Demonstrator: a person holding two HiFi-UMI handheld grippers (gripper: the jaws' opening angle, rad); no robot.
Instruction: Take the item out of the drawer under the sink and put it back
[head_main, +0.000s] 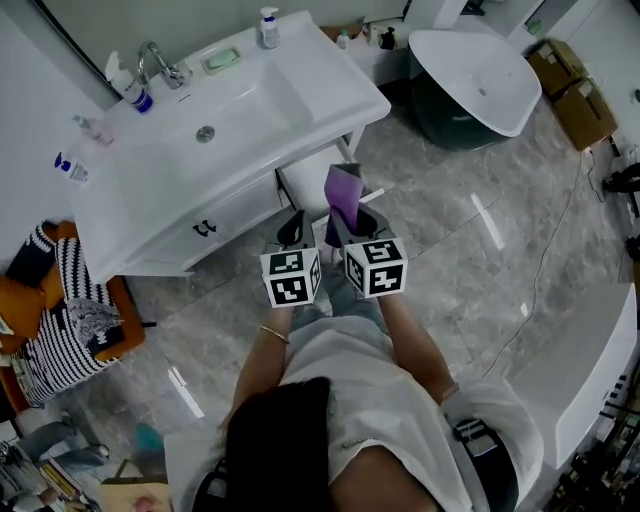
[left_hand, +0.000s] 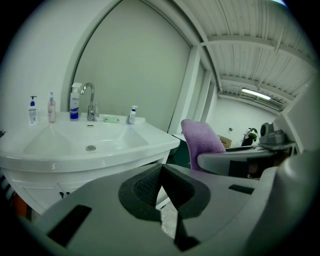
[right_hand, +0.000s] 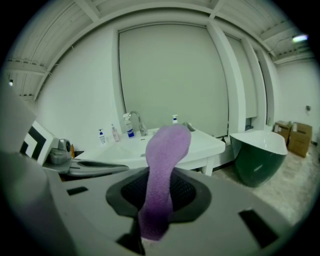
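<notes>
Towel (right_hand: 167, 150) purple, clamped in right gripper (right_hand: 156, 200) | left gripper (left_hand: 161, 192) jaws together, empty

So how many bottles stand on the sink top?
4. Left of the faucet: spray bottle, slim bottle, pump bottle. Right of the soap dish: small bottle. None looks hidden.

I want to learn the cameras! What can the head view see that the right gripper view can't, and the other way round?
Only the head view shows the person from above and a striped cloth on the left. Only the right gripper view shows the ceiling and, up close, the right tongs squeezing the purple towel. Both show the purple towel, the white sink and the green tub.
</notes>
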